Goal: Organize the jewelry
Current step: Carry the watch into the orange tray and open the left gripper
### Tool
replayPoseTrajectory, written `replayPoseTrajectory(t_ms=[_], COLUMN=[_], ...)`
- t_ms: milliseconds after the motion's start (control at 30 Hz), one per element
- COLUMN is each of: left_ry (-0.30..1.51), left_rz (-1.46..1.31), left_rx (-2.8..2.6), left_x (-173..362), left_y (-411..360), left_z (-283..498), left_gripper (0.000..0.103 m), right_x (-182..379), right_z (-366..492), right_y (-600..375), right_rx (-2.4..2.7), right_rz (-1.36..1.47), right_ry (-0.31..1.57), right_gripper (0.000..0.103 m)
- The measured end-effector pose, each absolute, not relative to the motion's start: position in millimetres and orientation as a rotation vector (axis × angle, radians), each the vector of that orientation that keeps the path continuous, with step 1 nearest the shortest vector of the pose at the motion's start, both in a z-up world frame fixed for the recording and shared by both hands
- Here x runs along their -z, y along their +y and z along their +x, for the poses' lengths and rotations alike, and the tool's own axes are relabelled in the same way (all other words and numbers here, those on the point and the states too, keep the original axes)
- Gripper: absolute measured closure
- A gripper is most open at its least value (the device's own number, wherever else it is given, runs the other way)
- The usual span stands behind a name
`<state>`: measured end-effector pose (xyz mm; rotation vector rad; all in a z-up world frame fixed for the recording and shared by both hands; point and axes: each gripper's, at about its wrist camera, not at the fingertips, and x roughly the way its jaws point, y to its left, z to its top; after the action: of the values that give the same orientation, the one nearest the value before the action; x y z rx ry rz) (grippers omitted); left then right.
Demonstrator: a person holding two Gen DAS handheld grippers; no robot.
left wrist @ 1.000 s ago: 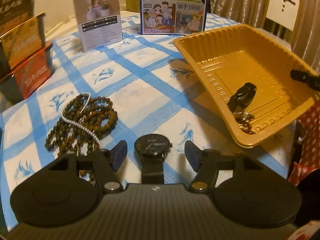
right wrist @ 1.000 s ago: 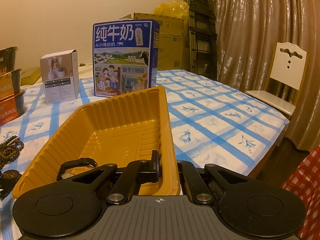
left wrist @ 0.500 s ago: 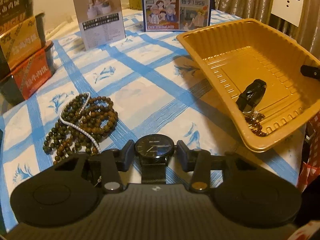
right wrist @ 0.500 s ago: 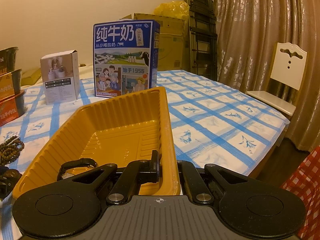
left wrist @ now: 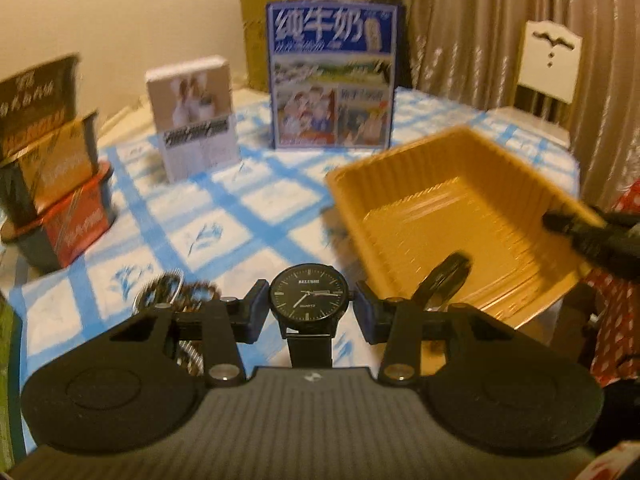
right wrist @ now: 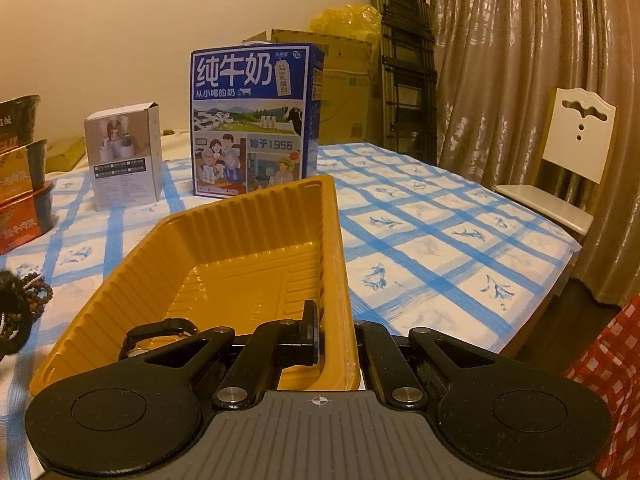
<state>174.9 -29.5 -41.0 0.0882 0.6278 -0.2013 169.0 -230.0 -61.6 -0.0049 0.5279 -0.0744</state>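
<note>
Watch pinched in the left tool over a blue-checked tabletop, yellow tray gripped by the right.

The left tool (left wrist: 311, 307) is clamped on the case of a black round-faced wristwatch (left wrist: 308, 293), its strap hanging back toward the camera. The right tool (right wrist: 335, 330) is closed tight on the near wall of a ribbed yellow plastic tray (right wrist: 240, 256), which sits tilted on the white tabletop with blue grid lines (right wrist: 420, 240); a dark strap-like piece (right wrist: 160, 330) lies inside. Brown wooden beads (right wrist: 38, 290) rest at the left. Behind stand a blue milk carton (right wrist: 254, 120), a small white box (right wrist: 124, 156) and stacked noodle bowls (left wrist: 52, 152). Beige curtains (right wrist: 500, 60), a white chair (right wrist: 576, 152), cardboard boxes (right wrist: 344, 80) and a folded ladder (right wrist: 404, 60) line the room.
</note>
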Motion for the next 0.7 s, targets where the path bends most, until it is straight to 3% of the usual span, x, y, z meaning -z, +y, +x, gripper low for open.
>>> replayPoseTrajectory(t_ms=[267, 700], left_ry=[0.589, 0.676], left_rz=[0.049, -0.005], left_rx=[0.322, 0.521], left_x=[25, 51], left_y=[-63, -124], left_z=[179, 202], left_gripper=[0.062, 0.062], right_x=[59, 58], right_z=[169, 168], right_y=[-228, -228], right_rx=[0.069, 0.064], right_rz=[-0.007, -0.007], right_ry=[0.525, 0.523], right_gripper=[0.100, 0.100])
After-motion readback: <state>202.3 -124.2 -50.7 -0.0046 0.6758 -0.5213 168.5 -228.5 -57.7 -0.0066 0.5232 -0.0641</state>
